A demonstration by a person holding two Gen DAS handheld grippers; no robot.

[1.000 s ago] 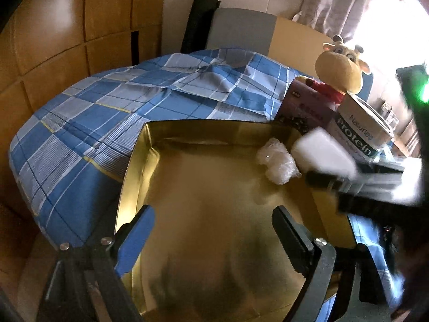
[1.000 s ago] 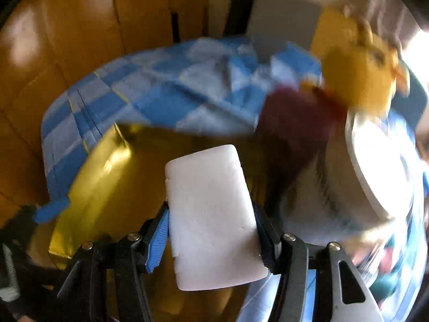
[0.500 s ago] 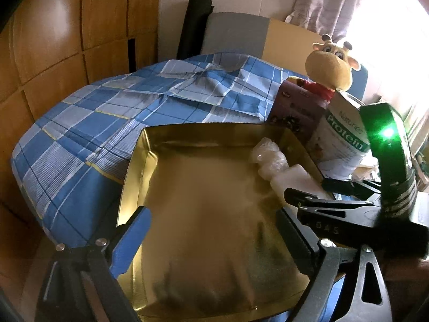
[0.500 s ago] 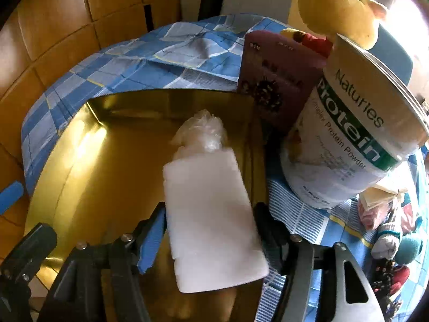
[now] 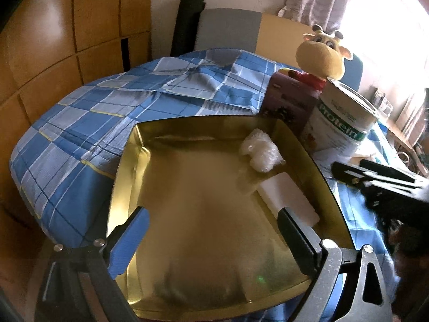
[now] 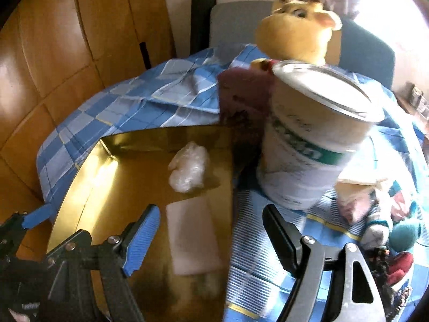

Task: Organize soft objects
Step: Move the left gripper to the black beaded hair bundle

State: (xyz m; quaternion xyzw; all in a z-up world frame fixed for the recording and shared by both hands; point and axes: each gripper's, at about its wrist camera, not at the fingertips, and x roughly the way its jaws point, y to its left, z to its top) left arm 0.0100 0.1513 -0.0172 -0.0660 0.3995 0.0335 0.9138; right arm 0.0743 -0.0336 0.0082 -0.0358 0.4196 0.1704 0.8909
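Note:
A gold tray [image 5: 128, 158] [image 6: 80, 177] lies on the blue checked cloth. In it, along the right side, lie a white sponge block [image 5: 287, 198] [image 6: 191, 237] and a crumpled clear plastic bag [image 5: 261, 151] [image 6: 189, 170]. My left gripper [image 5: 214, 238] is open and empty above the tray's near part. My right gripper [image 6: 211, 236] is open and empty, just behind the sponge and above the tray's right rim; in the left wrist view it shows at the right edge [image 5: 375, 177]. A yellow plush giraffe [image 5: 321, 56] [image 6: 297, 29] sits at the back.
A protein powder tub [image 5: 340, 126] [image 6: 311, 145] and a purple box [image 5: 289, 102] [image 6: 241, 102] stand right of the tray. Soft toys and socks [image 6: 380, 214] lie at the right. Wooden wall panels [image 5: 53, 40] stand on the left, a grey chair [image 5: 228, 26] behind.
My right gripper carried the white sponge over the tray, lowered it, opened and let it go. It has drawn back to the right. My left gripper stayed open over the tray.

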